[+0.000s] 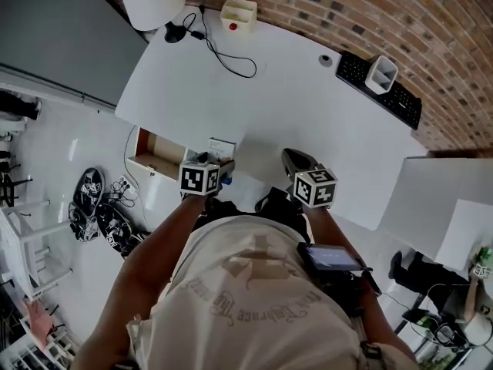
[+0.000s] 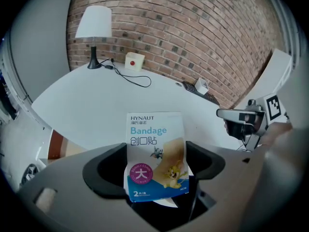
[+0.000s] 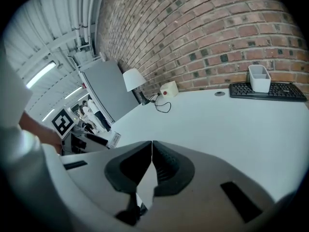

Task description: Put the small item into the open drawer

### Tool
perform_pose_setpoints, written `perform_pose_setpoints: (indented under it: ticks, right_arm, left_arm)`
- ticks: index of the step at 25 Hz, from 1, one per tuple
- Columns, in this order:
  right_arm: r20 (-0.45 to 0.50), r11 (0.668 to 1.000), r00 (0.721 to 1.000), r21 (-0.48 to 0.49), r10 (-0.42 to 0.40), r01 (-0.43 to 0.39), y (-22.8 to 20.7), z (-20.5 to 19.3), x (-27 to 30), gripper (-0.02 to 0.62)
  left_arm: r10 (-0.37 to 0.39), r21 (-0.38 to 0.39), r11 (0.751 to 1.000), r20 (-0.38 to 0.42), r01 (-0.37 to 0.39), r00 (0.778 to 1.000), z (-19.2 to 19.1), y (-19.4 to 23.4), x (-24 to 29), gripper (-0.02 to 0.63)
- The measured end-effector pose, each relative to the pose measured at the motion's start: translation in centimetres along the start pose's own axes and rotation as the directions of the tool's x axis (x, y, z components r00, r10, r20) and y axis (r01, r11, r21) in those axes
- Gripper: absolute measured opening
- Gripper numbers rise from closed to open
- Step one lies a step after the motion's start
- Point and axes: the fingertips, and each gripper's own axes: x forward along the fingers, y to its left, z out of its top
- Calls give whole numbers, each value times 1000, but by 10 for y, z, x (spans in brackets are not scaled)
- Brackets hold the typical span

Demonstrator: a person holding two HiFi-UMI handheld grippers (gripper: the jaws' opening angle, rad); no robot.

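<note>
A small bandage packet [image 2: 154, 151], white and blue with a cartoon print, stands upright between the jaws of my left gripper [image 2: 155, 164], which is shut on it. In the head view the packet [image 1: 222, 147] is held over the near edge of the white table [image 1: 293, 91]. Just to its left is the open wooden drawer [image 1: 158, 156], also visible low at the left of the left gripper view [image 2: 57, 146]. My right gripper [image 3: 151, 148] is shut with nothing in it. It hovers by the table's near edge [image 1: 293, 160], to the right of the left gripper [image 1: 219, 164].
A white lamp [image 1: 152, 0] and a cream box with a red button [image 1: 238, 14] stand at the table's back, with a black cable beside them. A black keyboard [image 1: 381, 87] carries a white holder [image 1: 382, 73] at the right. Shoes [image 1: 100, 206] lie on the floor left of the drawer.
</note>
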Motion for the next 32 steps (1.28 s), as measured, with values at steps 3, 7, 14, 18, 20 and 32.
perform_pose_setpoints:
  ticks: [3, 7, 14, 18, 20, 32]
  right_arm:
    - [-16, 999, 1000, -39, 18, -19, 18, 3, 9, 6]
    - [-27, 998, 999, -64, 24, -25, 52, -6, 17, 6]
    - [-61, 992, 997, -116, 52, -59, 102, -10, 42, 7]
    - [-91, 987, 994, -144, 58, -71, 131, -18, 53, 6]
    - [-104, 983, 992, -162, 66, -82, 147, -22, 59, 7]
    - [-135, 964, 985, -228, 109, -138, 250, -51, 96, 7]
  left_arm:
    - [12, -56, 998, 42, -10, 999, -6, 20, -13, 383]
    - [20, -97, 995, 68, -13, 998, -26, 48, -37, 383]
    - [52, -219, 975, 115, -26, 992, -60, 99, -69, 383]
    - [68, -267, 963, 136, -30, 988, -82, 127, -90, 383]
    - [79, -288, 957, 151, -33, 985, -93, 140, -101, 383]
    - [122, -367, 929, 203, -40, 972, -151, 213, -164, 383]
